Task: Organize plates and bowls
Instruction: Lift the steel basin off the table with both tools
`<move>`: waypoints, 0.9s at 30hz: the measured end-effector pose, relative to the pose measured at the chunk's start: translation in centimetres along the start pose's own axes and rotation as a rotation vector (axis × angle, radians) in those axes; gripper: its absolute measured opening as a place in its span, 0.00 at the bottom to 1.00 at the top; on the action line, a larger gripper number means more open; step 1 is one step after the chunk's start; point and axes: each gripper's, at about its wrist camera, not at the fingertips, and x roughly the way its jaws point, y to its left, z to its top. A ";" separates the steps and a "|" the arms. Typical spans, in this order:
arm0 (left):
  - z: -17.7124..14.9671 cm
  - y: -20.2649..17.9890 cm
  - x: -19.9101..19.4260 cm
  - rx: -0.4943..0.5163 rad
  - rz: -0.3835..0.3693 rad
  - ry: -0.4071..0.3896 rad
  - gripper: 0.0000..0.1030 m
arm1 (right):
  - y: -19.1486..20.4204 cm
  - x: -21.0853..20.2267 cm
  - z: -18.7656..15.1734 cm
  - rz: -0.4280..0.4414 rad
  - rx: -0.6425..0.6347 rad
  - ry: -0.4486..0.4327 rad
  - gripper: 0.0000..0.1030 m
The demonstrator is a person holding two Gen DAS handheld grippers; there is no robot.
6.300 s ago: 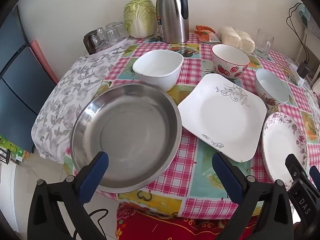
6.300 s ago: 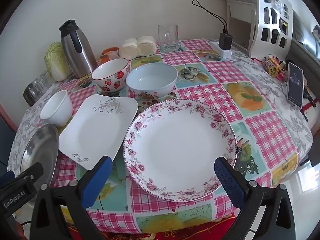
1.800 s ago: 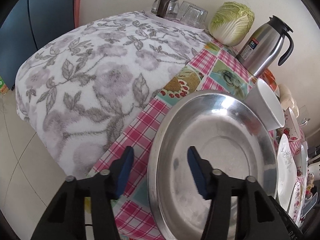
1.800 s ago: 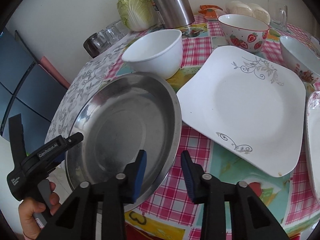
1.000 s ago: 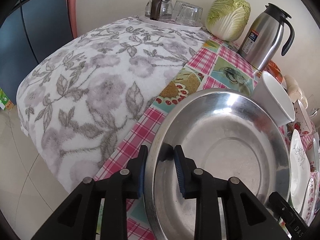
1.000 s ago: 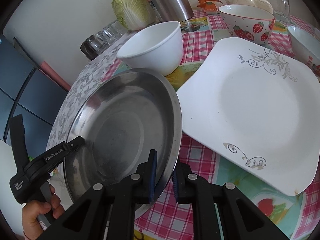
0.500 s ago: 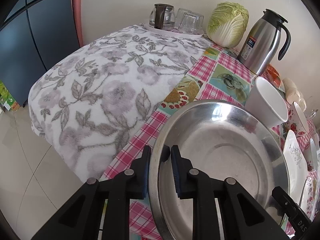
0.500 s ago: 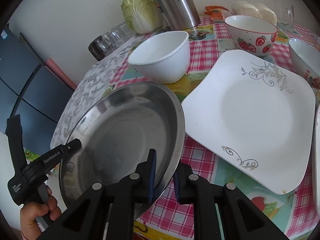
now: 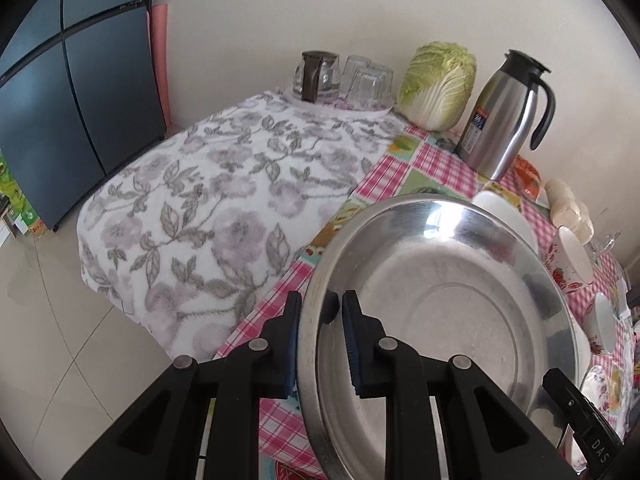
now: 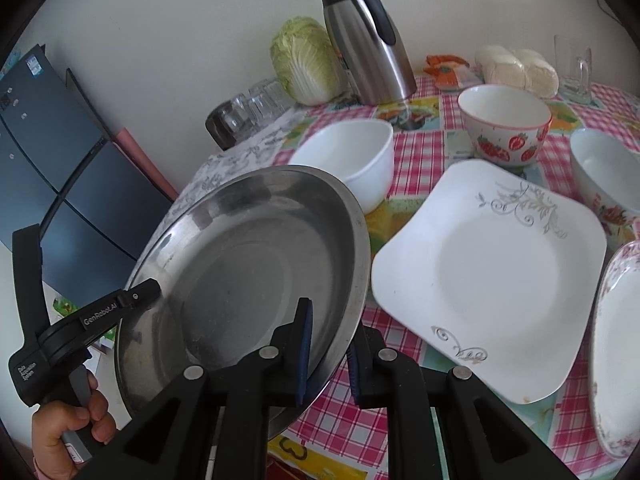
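Counting now: three plates — steel basin plate (image 10: pixel 248 264), square plate (image 10: pixel 492 276), floral plate (image 10: pixel 616 344). Three bowls: plain white (image 10: pixel 352 160), strawberry (image 10: pixel 505 124), floral (image 10: pixel 604 172). One thermos (image 10: pixel 368 40), one cabbage (image 10: pixel 306 60).

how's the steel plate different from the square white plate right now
The steel plate is round, bare grey metal; the square white plate is ceramic with silver scrollwork at two corners. The steel plate is tilted, its rim clamped by the left gripper and right gripper; the square white plate lies flat on the checked tablecloth, untouched. Both are empty.

Both wrist cams close, sharing steel pan (image 9: pixel 460 312).
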 end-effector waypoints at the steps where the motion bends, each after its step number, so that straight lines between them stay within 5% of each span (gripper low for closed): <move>1: 0.2 -0.4 -0.5 0.004 -0.005 -0.010 0.20 | -0.2 -0.5 0.2 0.003 0.005 -0.015 0.16; 9: 1.8 -5.2 -3.7 0.065 -0.048 -0.078 0.20 | -2.2 -4.3 1.7 -0.003 0.051 -0.134 0.16; 27: 1.8 -16.9 -5.1 0.182 -0.193 -0.072 0.20 | -11.4 -10.5 3.0 -0.064 0.241 -0.302 0.16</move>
